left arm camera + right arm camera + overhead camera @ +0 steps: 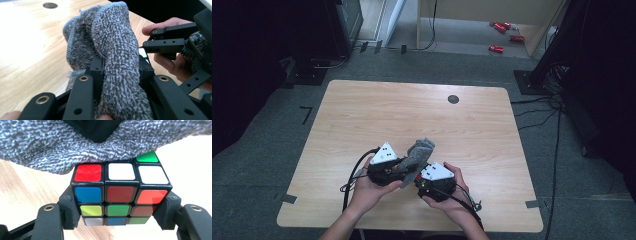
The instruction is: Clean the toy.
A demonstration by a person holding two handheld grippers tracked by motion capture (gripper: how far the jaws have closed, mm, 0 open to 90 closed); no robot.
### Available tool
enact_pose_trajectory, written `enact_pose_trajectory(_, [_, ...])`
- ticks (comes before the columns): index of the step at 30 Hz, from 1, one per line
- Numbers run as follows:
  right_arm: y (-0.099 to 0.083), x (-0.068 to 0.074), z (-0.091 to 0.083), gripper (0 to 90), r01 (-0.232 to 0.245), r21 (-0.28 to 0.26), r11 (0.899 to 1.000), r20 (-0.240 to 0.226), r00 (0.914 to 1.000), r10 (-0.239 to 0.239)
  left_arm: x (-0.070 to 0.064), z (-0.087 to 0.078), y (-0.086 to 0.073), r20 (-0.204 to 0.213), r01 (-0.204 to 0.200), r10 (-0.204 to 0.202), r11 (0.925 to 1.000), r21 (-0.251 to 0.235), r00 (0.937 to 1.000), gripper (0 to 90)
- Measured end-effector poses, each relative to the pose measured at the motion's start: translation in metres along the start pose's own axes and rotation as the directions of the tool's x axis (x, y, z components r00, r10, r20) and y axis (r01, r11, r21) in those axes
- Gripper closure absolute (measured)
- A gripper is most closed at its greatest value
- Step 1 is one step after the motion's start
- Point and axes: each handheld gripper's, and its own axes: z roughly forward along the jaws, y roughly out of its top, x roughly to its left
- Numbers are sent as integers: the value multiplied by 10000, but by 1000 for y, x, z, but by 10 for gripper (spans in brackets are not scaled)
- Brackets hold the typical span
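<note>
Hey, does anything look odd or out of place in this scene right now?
On the table nothing stands out. Beyond it, several small red things lie scattered on the floor.

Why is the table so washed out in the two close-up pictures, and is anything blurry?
Left gripper view: the table glares nearly white at left, while the grey cloth is sharp. Right gripper view: the table behind is blown out white at right; the puzzle cube is crisp, the cloth above slightly soft. High view: evenly lit table, dark surroundings.
</note>
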Motion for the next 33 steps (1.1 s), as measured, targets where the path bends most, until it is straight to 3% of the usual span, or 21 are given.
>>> enact_pose_trajectory(1, [0,0,0,349,0,0,10000,0,10000,0,-3,1,1,-110,-142,142,9999,-9,9998,670])
enact_pose_trajectory(3, [0,-2,1,349,-71,-25,10000,53,10000,71,-12,6,2,-419,-542,547,9984,128,9976,545])
enact_pose_trajectory(6, [-2,-2,3,349,-16,100,9999,85,10000,15,-24,11,2,-1008,-1027,1079,9931,561,9890,516])
enact_pose_trajectory(8, [-2,0,3,349,4,95,10000,27,10000,-4,-21,8,2,-760,-930,968,9943,531,9924,521])
enact_pose_trajectory(9, [-2,1,2,349,-1,38,10000,19,10000,1,-17,6,1,-603,-767,790,9963,395,9950,578])
enact_pose_trajectory(10, [-2,1,2,349,-1,38,10000,19,10000,1,-13,3,1,-598,-608,625,9977,298,9962,578])
enact_pose_trajectory(11, [0,2,0,350,35,-42,10000,-18,10000,-35,-10,0,1,-595,-505,520,9984,267,9969,659])
enact_pose_trajectory(14, [1,3,-1,349,81,-99,9999,-35,10000,-81,-2,-4,1,-810,-335,363,9988,355,9961,696])
enact_pose_trajectory(16, [1,3,0,350,102,-76,9999,-65,9999,-102,2,-3,0,-610,-110,134,9992,395,9981,736])
enact_pose_trajectory(18, [0,3,1,349,100,-83,9999,-91,9999,-101,-2,-4,0,-263,-311,320,9990,324,9991,748])
enact_pose_trajectory(20, [0,3,0,349,63,-102,9999,-117,9999,-64,-18,-4,4,480,-1019,1005,9944,286,9938,749])
enact_pose_trajectory(24, [0,1,0,350,-4,-98,10000,-10,10000,4,-32,3,7,289,-1521,1509,9873,461,9881,745])
enact_pose_trajectory(26, [-1,1,1,349,101,90,9999,170,9998,-102,-23,5,4,357,-1088,1072,9929,476,9936,744])
enact_pose_trajectory(30, [-1,3,1,350,127,112,9999,101,9999,-128,-2,0,-1,-450,-428,454,9974,573,9980,742])
enact_pose_trajectory(32, [0,4,1,349,104,15,9999,6,9999,-104,5,-3,-2,-390,5,13,9989,460,9992,741])
enact_pose_trajectory(33, [0,4,0,350,128,-48,9999,-25,9999,-128,5,-4,-1,-381,7,10,9990,437,9993,741])
